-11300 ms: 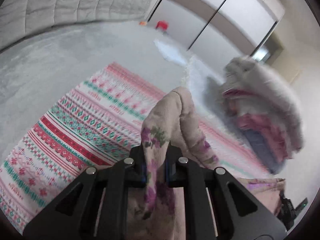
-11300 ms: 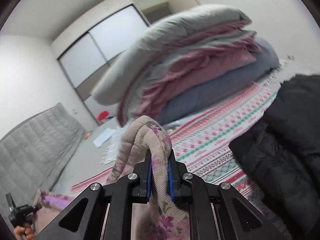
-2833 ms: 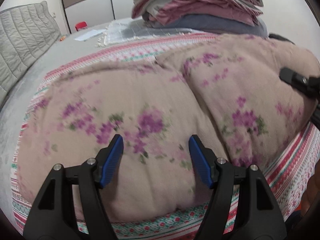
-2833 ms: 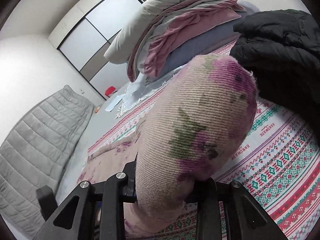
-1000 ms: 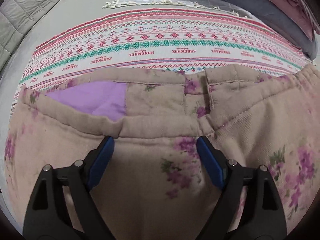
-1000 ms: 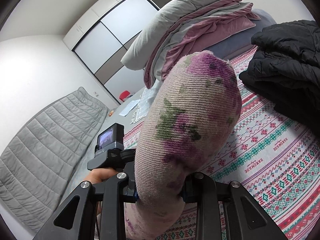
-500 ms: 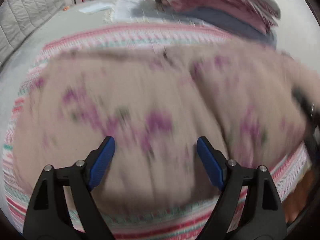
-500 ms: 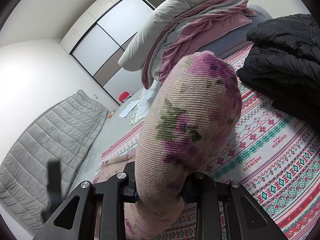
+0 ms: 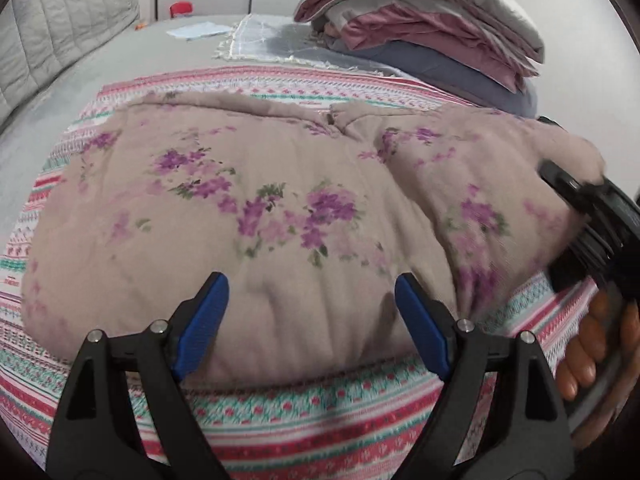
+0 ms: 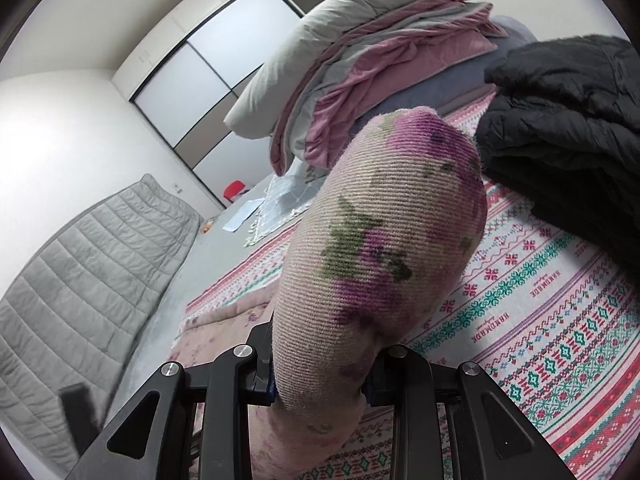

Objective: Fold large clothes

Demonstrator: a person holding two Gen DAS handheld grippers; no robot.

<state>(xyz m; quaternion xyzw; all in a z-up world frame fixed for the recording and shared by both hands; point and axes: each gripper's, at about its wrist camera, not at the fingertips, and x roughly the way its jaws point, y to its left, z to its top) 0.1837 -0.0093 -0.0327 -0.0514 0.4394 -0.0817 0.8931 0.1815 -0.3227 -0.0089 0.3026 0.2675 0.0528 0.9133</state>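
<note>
A beige padded garment with purple flowers lies spread on the patterned rug. My left gripper hovers over its near edge, jaws wide open, nothing between the blue pads. At the right edge of the left wrist view, my right gripper holds up the garment's right part, with a hand below it. In the right wrist view the right gripper is shut on a thick bunched fold of the floral garment, which bulges up in front of the lens.
A folded black puffer jacket lies on the rug to the right. A stack of grey, pink and blue bedding stands behind the garment. A grey quilted mattress leans at the left, a red object by the closet doors.
The left gripper has drawn back from the garment's far hem with the purple lining to its near edge, still open. The right gripper has kept its hold and place.
</note>
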